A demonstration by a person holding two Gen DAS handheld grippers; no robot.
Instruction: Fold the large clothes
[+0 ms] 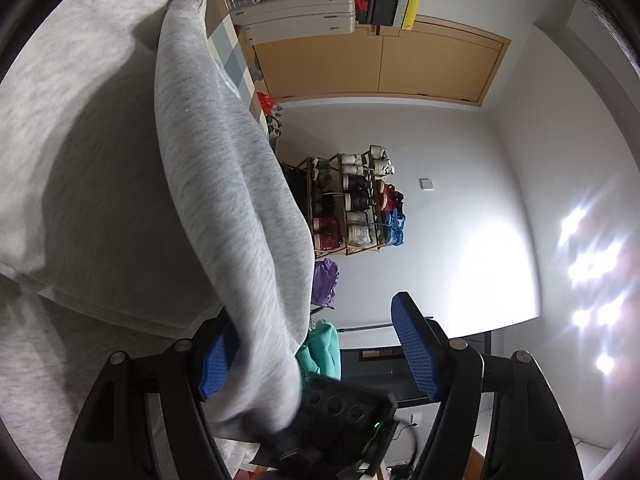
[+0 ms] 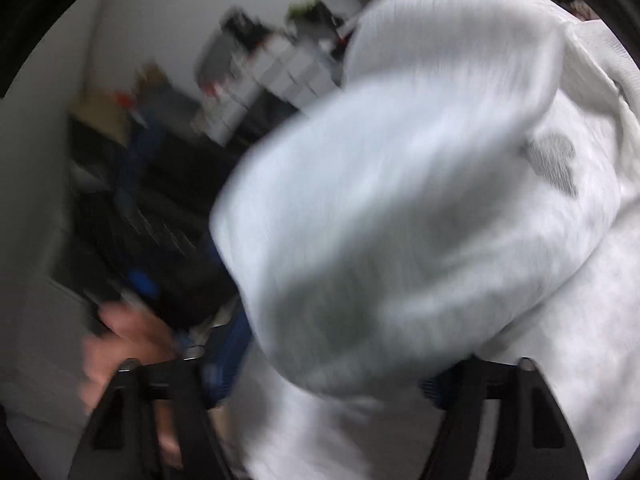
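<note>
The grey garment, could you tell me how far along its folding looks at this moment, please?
Done: no finished fold shows. In hand: the grey garment hangs in a raised band across the left gripper, whose jaws stand wide; the right gripper view is blurred, cloth bunched between its jaws. Left: the folding itself.

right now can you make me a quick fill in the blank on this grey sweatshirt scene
1. The sweatshirt draped over the left gripper is light ____.
2. The pads on that gripper's fingers are ____.
3. The wooden rack against the white wall holds rows of ____.
4. On the wooden cabinet, beside the suitcase, a black box has a ____ end.

Missing words: grey; blue; shoes; yellow
</note>
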